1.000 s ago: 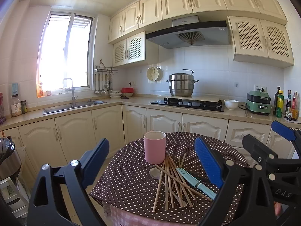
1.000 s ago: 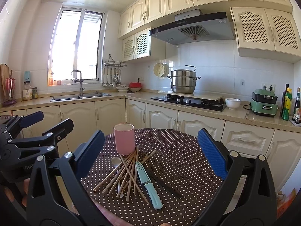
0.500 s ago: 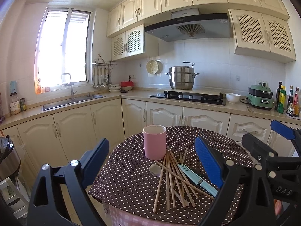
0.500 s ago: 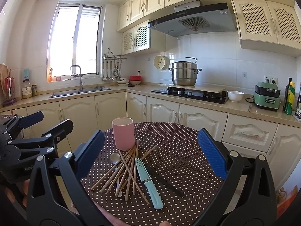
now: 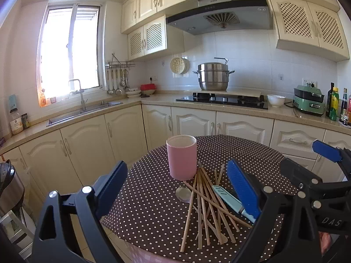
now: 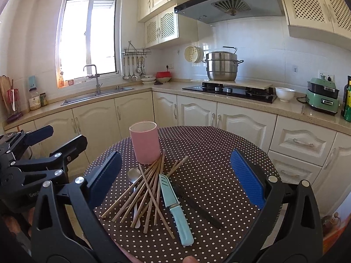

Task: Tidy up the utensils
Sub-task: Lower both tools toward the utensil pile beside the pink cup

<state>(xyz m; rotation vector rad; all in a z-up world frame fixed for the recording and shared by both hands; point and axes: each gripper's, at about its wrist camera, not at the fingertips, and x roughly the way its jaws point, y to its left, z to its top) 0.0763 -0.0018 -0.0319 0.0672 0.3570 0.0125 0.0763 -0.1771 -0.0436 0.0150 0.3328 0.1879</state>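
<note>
A pink cup (image 5: 181, 156) (image 6: 145, 141) stands upright on a round table with a brown dotted cloth (image 6: 210, 153). In front of it lies a loose pile of wooden chopsticks (image 5: 204, 201) (image 6: 147, 190) over a metal spoon (image 5: 183, 194) (image 6: 134, 175). Beside them are a teal-handled knife (image 6: 175, 206) (image 5: 228, 199) and a black utensil (image 6: 197, 203). My left gripper (image 5: 177, 188) hovers open near the table's front left. On the right side my right gripper (image 6: 175, 175) is open too, above the pile. Neither holds anything.
Cream cabinets and a counter run behind the table, with a sink (image 5: 87, 109), a hob with a steel pot (image 5: 214, 76), a white bowl (image 6: 284, 93) and a green appliance (image 6: 322, 98). A steel cooker (image 5: 8, 186) stands low at the left.
Both grippers have tilted down and edged closer to the table, so the cup and pile sit a little lower and larger. Nothing on the table has moved.
</note>
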